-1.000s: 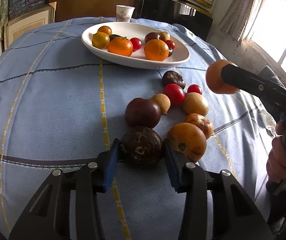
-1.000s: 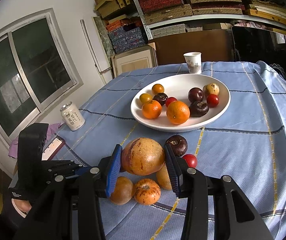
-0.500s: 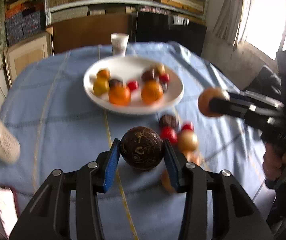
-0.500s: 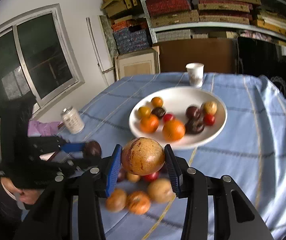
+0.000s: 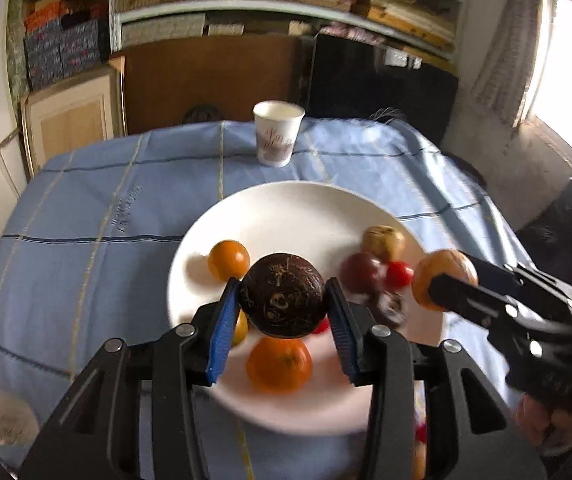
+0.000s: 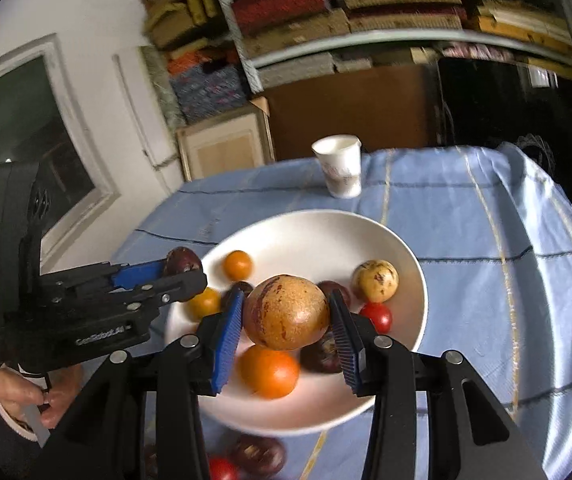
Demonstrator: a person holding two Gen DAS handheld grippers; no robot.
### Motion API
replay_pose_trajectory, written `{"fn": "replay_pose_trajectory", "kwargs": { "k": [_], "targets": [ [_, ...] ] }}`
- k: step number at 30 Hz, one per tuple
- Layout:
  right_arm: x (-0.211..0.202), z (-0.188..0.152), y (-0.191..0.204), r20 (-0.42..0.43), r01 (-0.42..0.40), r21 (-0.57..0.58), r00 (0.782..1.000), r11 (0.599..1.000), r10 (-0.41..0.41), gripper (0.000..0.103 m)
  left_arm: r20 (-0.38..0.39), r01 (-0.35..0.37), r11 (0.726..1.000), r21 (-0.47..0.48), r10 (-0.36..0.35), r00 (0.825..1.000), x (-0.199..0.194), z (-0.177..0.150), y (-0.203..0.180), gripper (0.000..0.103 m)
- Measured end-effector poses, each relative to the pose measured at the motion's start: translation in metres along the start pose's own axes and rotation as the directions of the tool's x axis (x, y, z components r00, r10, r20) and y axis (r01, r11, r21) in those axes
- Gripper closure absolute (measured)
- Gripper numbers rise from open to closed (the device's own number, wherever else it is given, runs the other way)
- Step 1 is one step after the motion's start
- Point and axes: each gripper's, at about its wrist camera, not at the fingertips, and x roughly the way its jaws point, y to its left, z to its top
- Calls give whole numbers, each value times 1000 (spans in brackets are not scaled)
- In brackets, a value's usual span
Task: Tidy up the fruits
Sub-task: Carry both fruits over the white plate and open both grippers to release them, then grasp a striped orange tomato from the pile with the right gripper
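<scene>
Both claws had risen from the tabletop and hung over the white plate (image 5: 206,240); the left claw (image 5: 284,306) gripped a dark fruit (image 5: 282,294), the right claw (image 6: 287,314) a tan fruit (image 6: 286,312); both looked ready to be set down.

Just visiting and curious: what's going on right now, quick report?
Left gripper shut on dark fruit; right gripper shut on tan fruit. Both over the plate. Fruit already there crowds the landing spots.
</scene>
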Motion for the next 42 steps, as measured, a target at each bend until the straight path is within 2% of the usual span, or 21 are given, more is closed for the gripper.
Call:
{"fn": "replay_pose_trajectory", "kwargs": {
  "k": [4,10,11,13,15,19,23,27,32,36,39,42],
  "targets": [
    [27,-2,-11,-38,13,21,999,1000,-13,59,-34,-20,1000,2,20,999,33,4,1,60],
    [42,-1,-16,-59,4,22,998,1000,-3,58,-39,-39,999,3,39,999,47,3,2,60],
    [41,0,-16,-57,4,25,998,1000,-3,58,-34,-44,999,0,44,998,47,4,2,50],
    [36,1,-17,-43,-9,45,999,999,11,44,-12,-65,998,-7,65,998,36,5,2,28],
    [17,3,-14,-5,-22,56,1000,998,23,44,28,-78,997,-11,78,997,16,3,4,23],
    [-30,-11,2,71,-38,7,997,999,38,42,102,-86,995,-45,90,991,-44,-15,8,6],
    [-63,-47,15,79,-57,-38,995,998,60,41,127,-99,990,-97,111,986,-90,-58,13,6],
    [-80,-88,26,33,-94,-81,995,992,96,41,160,-81,991,-108,98,982,-110,-113,15,5],
    [-81,-131,45,-76,-148,-135,987,980,138,41,81,-71,995,-73,77,994,-102,-166,11,5],
    [-78,-144,54,-129,-150,-166,983,975,130,43,98,-70,997,-31,73,992,-107,-183,6,5],
    [-71,-149,53,-183,-172,-142,972,975,145,56,120,-118,993,7,117,986,-110,-185,1,5],
    [-69,-155,53,-208,-172,-127,968,977,143,62,119,-100,995,-8,100,988,-111,-183,3,5]
  ]
}}
